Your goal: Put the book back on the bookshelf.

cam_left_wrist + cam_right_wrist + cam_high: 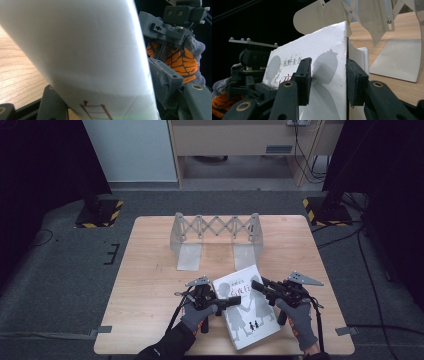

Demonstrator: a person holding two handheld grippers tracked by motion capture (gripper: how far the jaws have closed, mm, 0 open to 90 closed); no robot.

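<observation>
both tongs are on the white book (246, 307) at the near edge of the worktop (150, 285). left tongs (235, 301) reach in across its left edge and the cover blocks the left gripper view, so i can't tell whether they're pinching or just resting against it. right tongs (327, 77) straddle the spine edge, jaws spread on either side with gaps showing, not clamped yet. risk: lifting now with one side loose lets the book pivot or slip flat. cover-only grip could fan the pages open. further back, the expanding metal bookend rack (216, 236) looks light; a tilted book could shove it backward or catch on a divider.
</observation>
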